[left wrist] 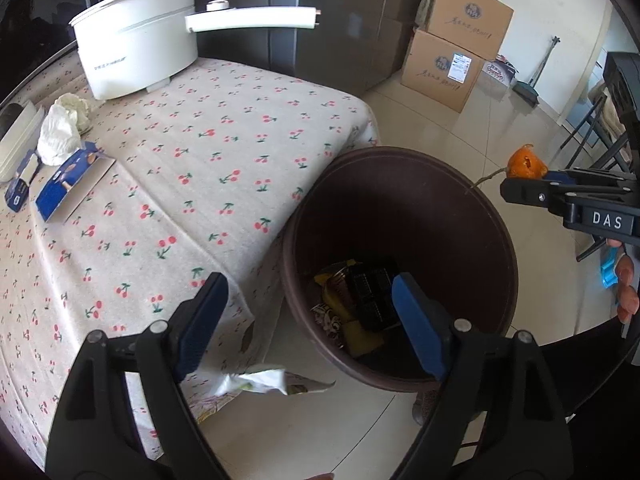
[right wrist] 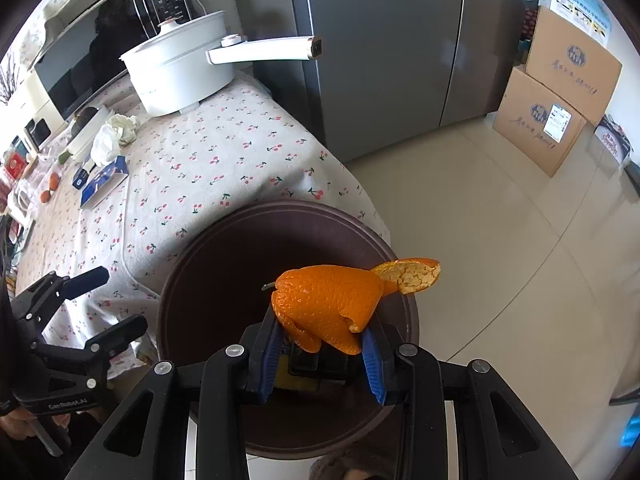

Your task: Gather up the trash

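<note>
A brown trash bin (left wrist: 400, 156) (right wrist: 200, 248) stands on the floor against the cherry-print tablecloth (left wrist: 208, 168). Yellow wrappers and a black tray (left wrist: 372, 296) lie inside it. My left gripper (left wrist: 310, 284) (right wrist: 120, 300) hangs open at the bin's left rim, nothing between its pads. A crumpled white wrapper (left wrist: 260, 380) shows just below it by the cloth's hanging edge. My right gripper (right wrist: 324, 340) (left wrist: 520, 184) is shut on an orange peel (right wrist: 332, 304) (left wrist: 526, 162) over the bin. Opened blue boxes (left wrist: 68, 184) (right wrist: 104, 180) and white tissue (left wrist: 58, 136) (right wrist: 108, 140) lie on the table.
A white electric pot (left wrist: 136, 48) (right wrist: 180, 72) with a long handle stands at the table's far end, a grey fridge (right wrist: 400, 60) behind it. Cardboard boxes (left wrist: 452, 60) (right wrist: 552, 120) are stacked on the tiled floor. A microwave (right wrist: 80, 64) and oranges (right wrist: 52, 180) sit far left.
</note>
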Demonstrator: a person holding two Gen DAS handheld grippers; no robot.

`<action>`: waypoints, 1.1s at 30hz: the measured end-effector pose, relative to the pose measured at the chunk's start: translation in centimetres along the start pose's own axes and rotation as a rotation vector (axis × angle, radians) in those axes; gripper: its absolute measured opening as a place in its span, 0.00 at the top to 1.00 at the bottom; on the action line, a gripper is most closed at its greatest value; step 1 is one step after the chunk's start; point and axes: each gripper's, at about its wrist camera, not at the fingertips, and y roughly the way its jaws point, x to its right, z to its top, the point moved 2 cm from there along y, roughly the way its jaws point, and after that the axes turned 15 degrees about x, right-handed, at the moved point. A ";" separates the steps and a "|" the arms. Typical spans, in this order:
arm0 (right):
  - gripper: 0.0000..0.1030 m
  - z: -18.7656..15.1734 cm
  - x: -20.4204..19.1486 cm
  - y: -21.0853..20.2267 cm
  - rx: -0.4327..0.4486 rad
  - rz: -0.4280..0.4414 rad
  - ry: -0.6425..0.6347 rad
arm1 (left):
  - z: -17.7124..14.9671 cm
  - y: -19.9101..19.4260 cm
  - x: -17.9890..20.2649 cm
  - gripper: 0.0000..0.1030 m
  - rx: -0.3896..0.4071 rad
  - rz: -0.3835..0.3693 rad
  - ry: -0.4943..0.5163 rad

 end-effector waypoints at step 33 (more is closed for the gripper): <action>0.64 -3.3 -3.6 2.1 -0.149 0.104 -0.172 | -29.0 9.5 -4.8 0.21 -0.487 0.023 0.012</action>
